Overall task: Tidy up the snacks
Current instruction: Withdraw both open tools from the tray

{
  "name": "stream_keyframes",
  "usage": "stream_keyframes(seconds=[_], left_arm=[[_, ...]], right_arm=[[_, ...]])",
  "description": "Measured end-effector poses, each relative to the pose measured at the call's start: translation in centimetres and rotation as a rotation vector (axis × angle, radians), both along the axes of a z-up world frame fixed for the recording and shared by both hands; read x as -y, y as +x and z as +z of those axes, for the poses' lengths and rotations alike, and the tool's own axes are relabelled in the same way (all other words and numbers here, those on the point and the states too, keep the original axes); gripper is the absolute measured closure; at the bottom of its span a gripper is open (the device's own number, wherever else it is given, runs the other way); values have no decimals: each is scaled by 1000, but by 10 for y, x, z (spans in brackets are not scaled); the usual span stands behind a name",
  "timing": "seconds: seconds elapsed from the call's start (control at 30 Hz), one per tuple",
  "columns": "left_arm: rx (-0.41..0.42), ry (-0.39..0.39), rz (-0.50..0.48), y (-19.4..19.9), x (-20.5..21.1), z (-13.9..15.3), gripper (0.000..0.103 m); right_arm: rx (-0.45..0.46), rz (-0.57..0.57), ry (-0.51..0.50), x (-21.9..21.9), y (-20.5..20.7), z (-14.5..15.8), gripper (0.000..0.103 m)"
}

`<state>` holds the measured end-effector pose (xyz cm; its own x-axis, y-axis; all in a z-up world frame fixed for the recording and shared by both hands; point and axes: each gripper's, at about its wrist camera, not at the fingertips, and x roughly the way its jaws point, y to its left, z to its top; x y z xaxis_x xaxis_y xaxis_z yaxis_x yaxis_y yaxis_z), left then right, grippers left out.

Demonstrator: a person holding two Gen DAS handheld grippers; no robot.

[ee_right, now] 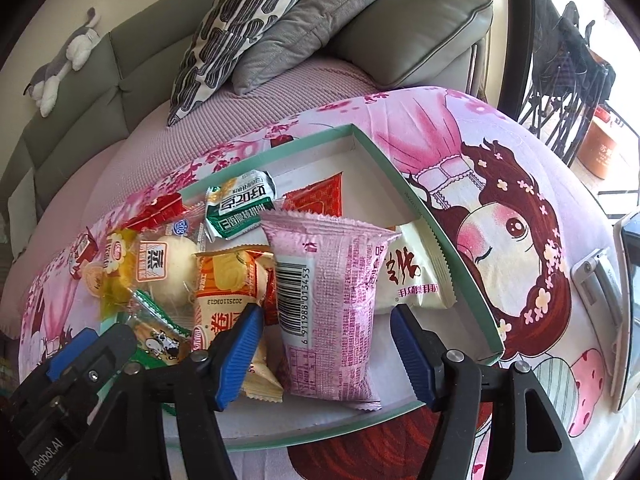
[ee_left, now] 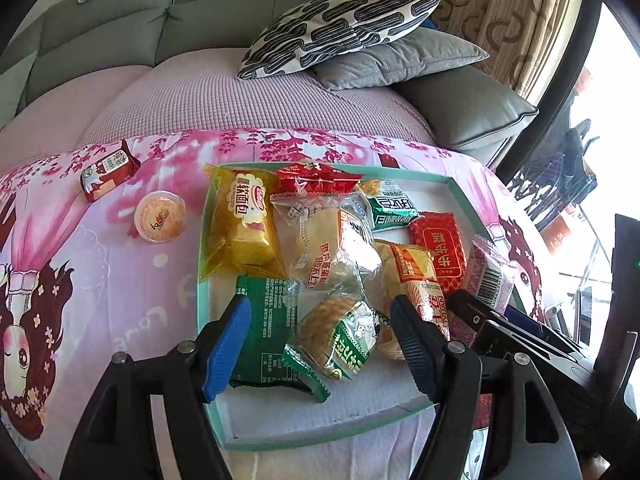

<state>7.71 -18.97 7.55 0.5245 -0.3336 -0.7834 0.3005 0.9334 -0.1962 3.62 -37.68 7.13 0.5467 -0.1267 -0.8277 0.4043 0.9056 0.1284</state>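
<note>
A mint-green shallow box [ee_left: 208, 224] [ee_right: 452, 272] on the pink cloth holds several snack packets. My left gripper [ee_left: 320, 312] is open above a green-edged biscuit packet [ee_left: 344, 332] and a green packet [ee_left: 264, 320] at the box's near side. My right gripper [ee_right: 326, 316] is open, its fingers on either side of a pink packet [ee_right: 332, 304] lying in the box. The right gripper also shows in the left wrist view [ee_left: 480, 312]. Outside the box to the left lie a red packet [ee_left: 108, 172] and a jelly cup [ee_left: 160, 218].
The box sits on a pink cartoon-print cloth [ee_left: 80, 280] over a sofa seat. A patterned cushion [ee_left: 344, 28] and a grey cushion [ee_left: 400, 60] lie behind. A plush toy [ee_right: 64, 60] rests on the sofa back. A window and a rack [ee_right: 568, 80] stand at the right.
</note>
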Motion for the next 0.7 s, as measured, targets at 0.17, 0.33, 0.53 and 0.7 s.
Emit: stream_keyframes(seconds=[0.17, 0.33, 0.53, 0.7], left_arm=[[23, -5, 40, 2, -13, 11, 30], [18, -4, 90, 7, -27, 10, 30], [-16, 5, 143, 14, -39, -1, 30], [-40, 20, 192, 20, -48, -10, 26]], right_arm=[[39, -9, -16, -1, -7, 16, 33], [46, -16, -31, -2, -7, 21, 33], [1, -1, -37, -5, -2, 10, 33], [-4, 19, -40, -8, 0, 4, 7]])
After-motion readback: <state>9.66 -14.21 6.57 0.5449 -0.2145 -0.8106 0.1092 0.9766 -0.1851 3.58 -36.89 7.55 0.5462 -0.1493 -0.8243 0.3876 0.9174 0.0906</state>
